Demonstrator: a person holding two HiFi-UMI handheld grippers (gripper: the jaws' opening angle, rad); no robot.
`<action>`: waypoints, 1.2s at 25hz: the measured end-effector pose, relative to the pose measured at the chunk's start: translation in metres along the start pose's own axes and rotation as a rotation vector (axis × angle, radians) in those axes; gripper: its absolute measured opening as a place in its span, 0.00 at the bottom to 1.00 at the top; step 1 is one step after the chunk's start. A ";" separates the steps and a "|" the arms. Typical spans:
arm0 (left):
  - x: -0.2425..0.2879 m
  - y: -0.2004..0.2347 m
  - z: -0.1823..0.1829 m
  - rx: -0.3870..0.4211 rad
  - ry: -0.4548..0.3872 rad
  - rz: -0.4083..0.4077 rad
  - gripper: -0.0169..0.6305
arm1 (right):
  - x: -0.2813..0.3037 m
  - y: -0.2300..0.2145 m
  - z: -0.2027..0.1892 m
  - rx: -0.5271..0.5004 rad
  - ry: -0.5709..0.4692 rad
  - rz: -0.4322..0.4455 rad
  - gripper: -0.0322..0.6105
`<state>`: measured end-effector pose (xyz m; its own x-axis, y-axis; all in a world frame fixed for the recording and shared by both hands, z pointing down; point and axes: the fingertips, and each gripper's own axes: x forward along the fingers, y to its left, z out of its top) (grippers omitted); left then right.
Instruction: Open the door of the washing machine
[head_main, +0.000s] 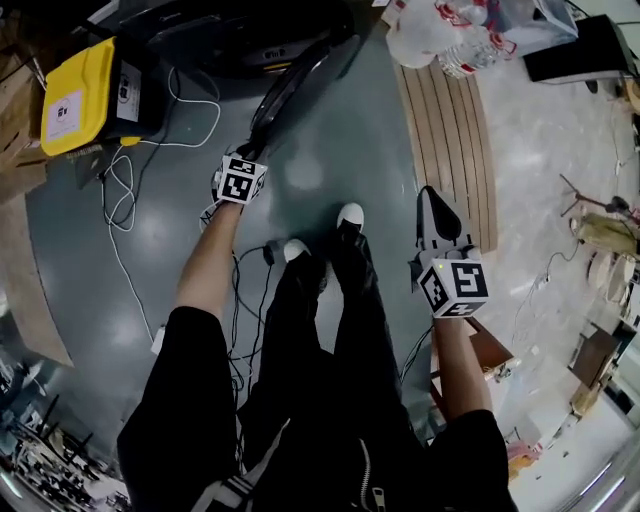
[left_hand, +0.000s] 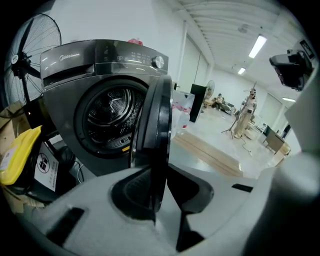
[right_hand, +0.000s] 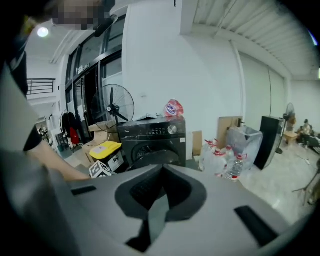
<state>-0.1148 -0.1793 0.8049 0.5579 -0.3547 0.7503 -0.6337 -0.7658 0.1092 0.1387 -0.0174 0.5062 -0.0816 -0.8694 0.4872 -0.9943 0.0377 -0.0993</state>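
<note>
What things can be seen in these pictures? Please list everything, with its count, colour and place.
washing machine: one, dark grey, against the white wall
door: one, black, swung open
fan: one, black, left of the machine
case: one, yellow, left of the machine
packet: one, pink, on top of the machine
water bottles: one pack, clear with red caps, right of the machine
wooden board: one, pale, on the floor to the right
cables: several, white, on the floor
left gripper: one, grey, shut on the door's edge
right gripper: one, grey, shut, empty, away from the machine
legs: two, black trousers, between the grippers
</note>
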 end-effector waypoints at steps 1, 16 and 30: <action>0.001 -0.011 0.000 -0.001 -0.001 -0.001 0.15 | -0.011 -0.008 -0.004 0.005 0.001 -0.019 0.05; 0.031 -0.158 0.008 -0.160 -0.058 0.114 0.15 | -0.110 -0.117 -0.063 0.078 0.007 -0.076 0.05; 0.084 -0.271 0.050 -0.386 -0.105 0.318 0.15 | -0.141 -0.256 -0.095 0.063 0.051 0.042 0.05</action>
<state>0.1307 -0.0284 0.8060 0.3436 -0.6050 0.7183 -0.9216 -0.3642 0.1341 0.3983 0.1427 0.5457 -0.1280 -0.8417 0.5245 -0.9839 0.0411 -0.1742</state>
